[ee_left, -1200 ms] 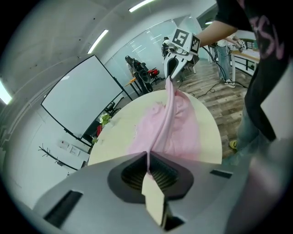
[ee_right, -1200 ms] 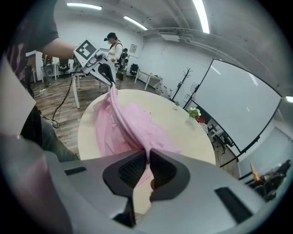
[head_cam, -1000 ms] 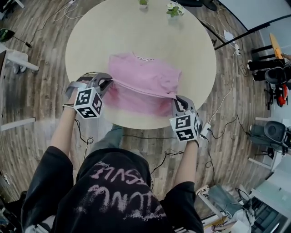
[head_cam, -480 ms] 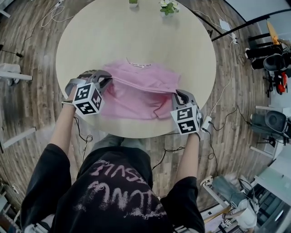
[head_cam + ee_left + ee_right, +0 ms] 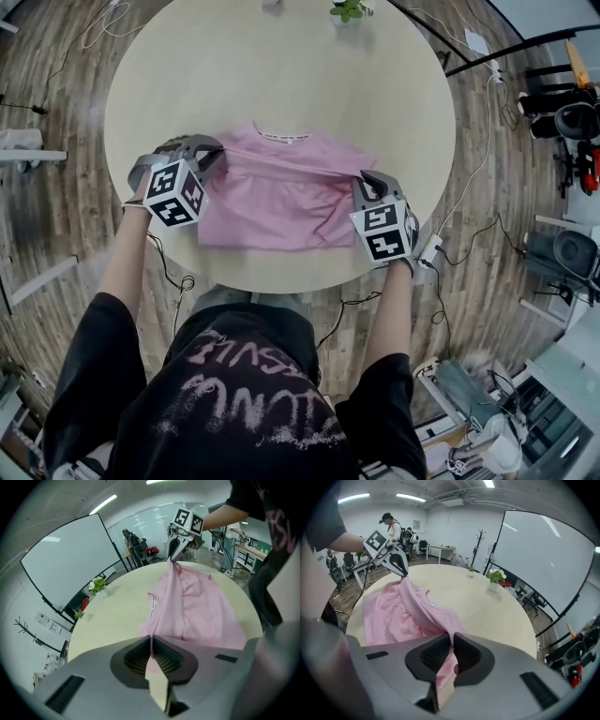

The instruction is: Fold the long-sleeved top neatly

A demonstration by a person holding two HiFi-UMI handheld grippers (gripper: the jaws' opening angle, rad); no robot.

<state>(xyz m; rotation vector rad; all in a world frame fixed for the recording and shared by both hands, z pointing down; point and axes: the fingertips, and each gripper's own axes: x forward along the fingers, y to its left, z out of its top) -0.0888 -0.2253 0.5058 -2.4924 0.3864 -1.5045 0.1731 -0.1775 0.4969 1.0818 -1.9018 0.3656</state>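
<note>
On the near half of the one round table [image 5: 281, 75], a single pink long-sleeved top [image 5: 272, 202] lies spread, collar to the far side. Two grippers are on it: left gripper [image 5: 216, 152] pinching the fabric at the left, right gripper [image 5: 362, 184] clamped on it at the right, one taut fold stretched between them. Two small potted plants [image 5: 97, 585] stand at the far rim

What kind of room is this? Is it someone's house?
Probably an office or meeting room, not a house: a big whiteboard, a round table with small potted plants, and desks in the background.
</note>
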